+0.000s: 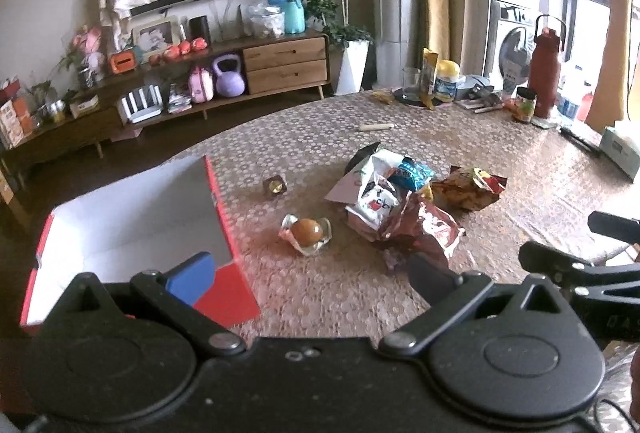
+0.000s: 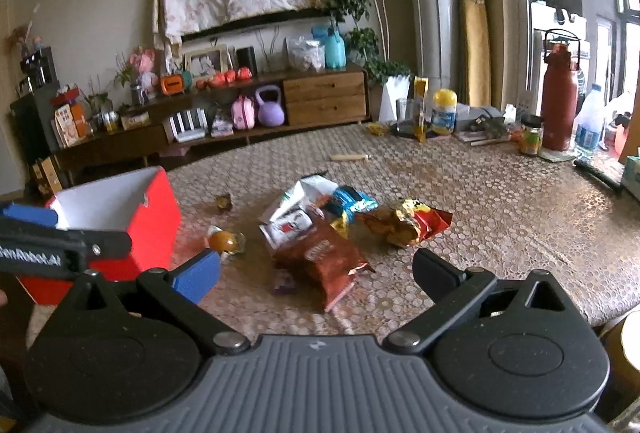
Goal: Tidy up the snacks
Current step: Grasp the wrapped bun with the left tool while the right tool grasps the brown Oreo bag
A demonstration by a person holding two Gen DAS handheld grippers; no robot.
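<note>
Left gripper [image 1: 312,279]: jaws spread wide, nothing between them; low centre of the left wrist view, blue pad over the box's near corner, black pad just short of the snack pile
Right gripper [image 2: 318,271]: jaws wide apart, holding nothing; low centre of the right wrist view, above the counter in front of the pile
Counter [image 1: 500,149]: covered with a brown cloth of small round pattern; fills the middle of both views
Red box [image 1: 132,209]: open top, white inside, red outside; lower left of the left wrist view, at the counter's left edge; seen also at left in the right wrist view [image 2: 156,217]
Snack pile [image 1: 400,209]: crumpled packets heaped together at centre frame; a white packet [image 1: 374,199], a blue packet [image 1: 412,171], a dark red bag [image 1: 424,229] nearest the grippers
Orange-yellow bag [image 1: 468,189]: just right of the pile, crumpled; touching or not, cannot tell
Round brown snack in clear wrapper [image 1: 306,233]: alone on the counter between box and pile
Small dark gold sweet [image 1: 275,186]: alone, beyond the round snack, near the box's far right corner
Far end of counter: glass [image 1: 411,83], yellow-lidded jar [image 1: 446,80], dark red flask [image 1: 544,73], upper right of frame
Background: low wooden sideboard [image 1: 280,63] by the wall, purple kettlebell [image 1: 228,76] on its lower shelf
</note>
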